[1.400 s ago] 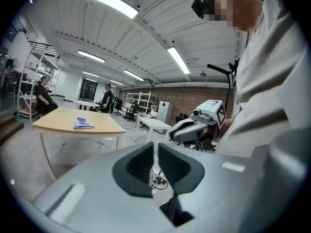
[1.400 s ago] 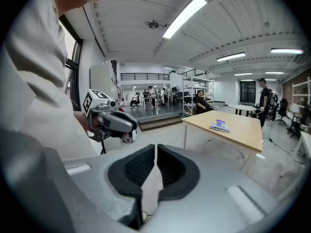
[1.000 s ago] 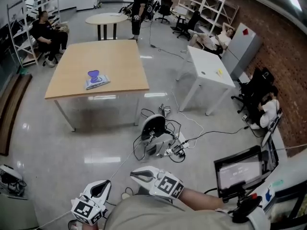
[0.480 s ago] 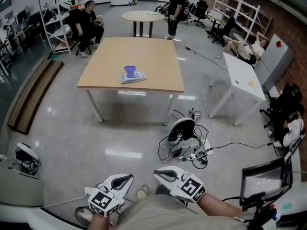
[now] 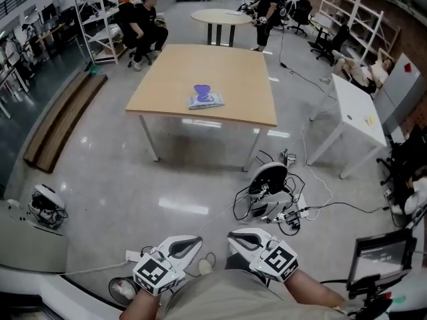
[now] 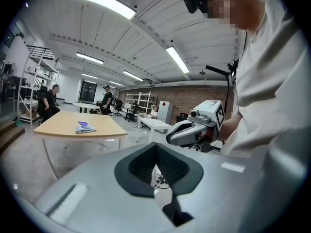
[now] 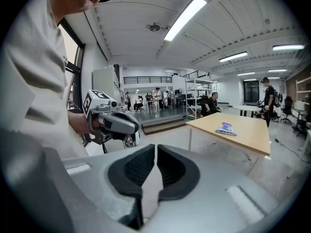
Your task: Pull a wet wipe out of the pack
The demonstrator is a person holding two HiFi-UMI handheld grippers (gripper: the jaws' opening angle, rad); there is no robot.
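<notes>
Both tools are held low against the person's body, side by side. The left gripper (image 5: 181, 247) has its jaws pressed together on nothing, and the right gripper (image 5: 244, 239), just beside it, is likewise closed and empty. The wet wipe pack (image 5: 205, 99) lies far ahead of both, roughly straight out from the gap between them, on the wooden table (image 5: 220, 62) — well out of reach. I judge this to be the approach, before any contact. Next comes closing in on the table, then parting the jaws — one gripper to steady the pack, the other to nip a wipe at its purple top
</notes>
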